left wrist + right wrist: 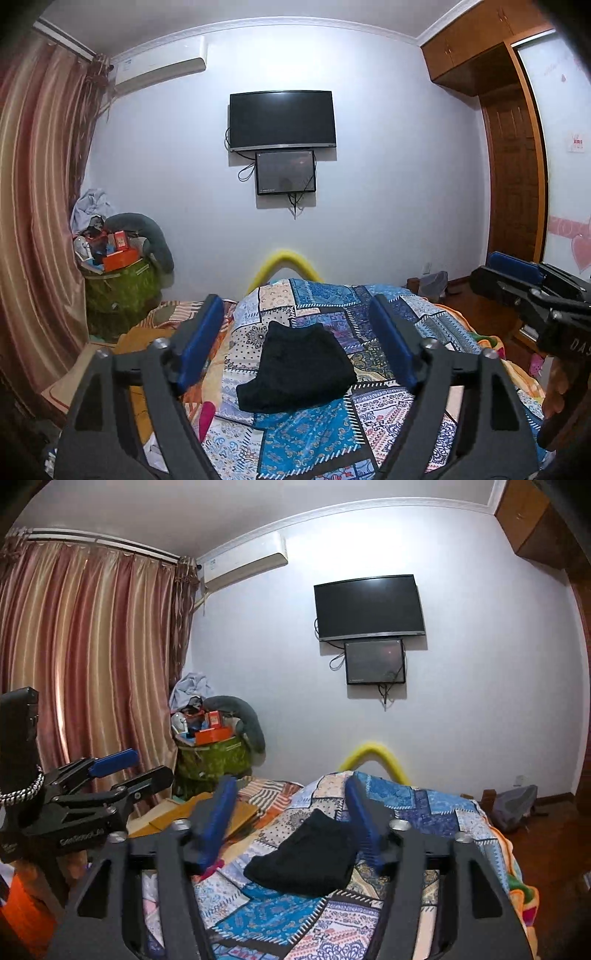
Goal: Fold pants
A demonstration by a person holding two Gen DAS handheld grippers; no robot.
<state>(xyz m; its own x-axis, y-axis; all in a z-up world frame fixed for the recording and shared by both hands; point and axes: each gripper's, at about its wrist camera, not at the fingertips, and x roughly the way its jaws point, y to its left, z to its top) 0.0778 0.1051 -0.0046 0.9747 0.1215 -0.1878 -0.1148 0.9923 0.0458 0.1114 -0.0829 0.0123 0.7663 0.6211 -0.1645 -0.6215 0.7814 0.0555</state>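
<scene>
Apparently the folding is finished: the black fabric pants (295, 365) lie as a compact folded bundle on the blue patchwork-patterned quilt (388, 410) covering the bed, about midway across it and well back from its far edge under the wall-mounted black television (282, 120). Both tools hang above the near part of the bed, clear of the cloth. The left gripper (299, 343) has its blue-padded jaws spread wide with nothing between them; the right gripper (291, 823) likewise stands open and empty. Their raised, nearly level pose suggests hands drawn off so the bundle keeps its shape undisturbed.
</scene>
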